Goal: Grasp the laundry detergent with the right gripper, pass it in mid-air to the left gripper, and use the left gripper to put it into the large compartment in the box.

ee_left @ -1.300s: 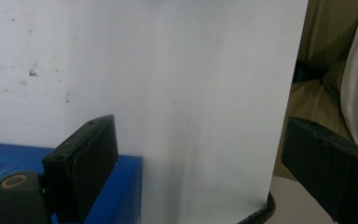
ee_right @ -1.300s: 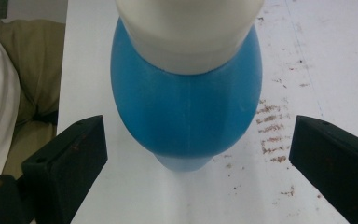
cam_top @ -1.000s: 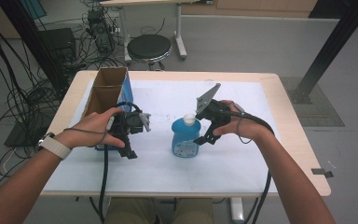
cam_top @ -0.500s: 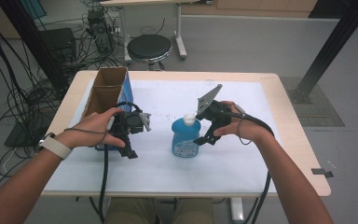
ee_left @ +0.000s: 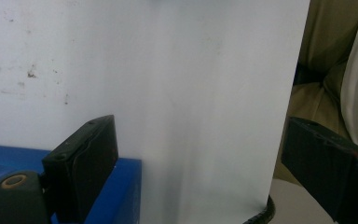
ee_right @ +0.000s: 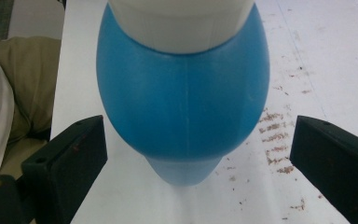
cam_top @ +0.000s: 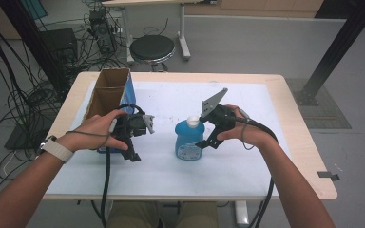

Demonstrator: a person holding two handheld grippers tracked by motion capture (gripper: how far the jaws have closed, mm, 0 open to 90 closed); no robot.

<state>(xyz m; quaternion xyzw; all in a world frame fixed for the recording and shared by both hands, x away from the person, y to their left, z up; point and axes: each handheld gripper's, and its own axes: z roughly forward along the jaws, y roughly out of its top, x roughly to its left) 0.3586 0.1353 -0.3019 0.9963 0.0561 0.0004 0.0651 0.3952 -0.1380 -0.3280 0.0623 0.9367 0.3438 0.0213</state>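
Observation:
A blue bottle [cam_top: 187,138] with a white cap [cam_top: 194,121] stands upright near the middle of the white mat [cam_top: 247,109]. My right gripper [cam_top: 203,135] is level with the bottle's right side, jaws wide apart. In the right gripper view the blue bottle [ee_right: 182,102] sits just ahead of the right gripper [ee_right: 198,140], one jaw on each side and neither touching it. My left gripper [cam_top: 129,151] is held left of the bottle, pointing down toward the near edge. In its own view the left gripper [ee_left: 200,135] stands open over bare mat with nothing between the jaws.
An open cardboard box [cam_top: 108,90] with a blue side [ee_left: 126,196] stands at the mat's left, right beside the left hand. Past the table's far edge are a black stool [cam_top: 152,47] and cables on the floor [cam_top: 24,95].

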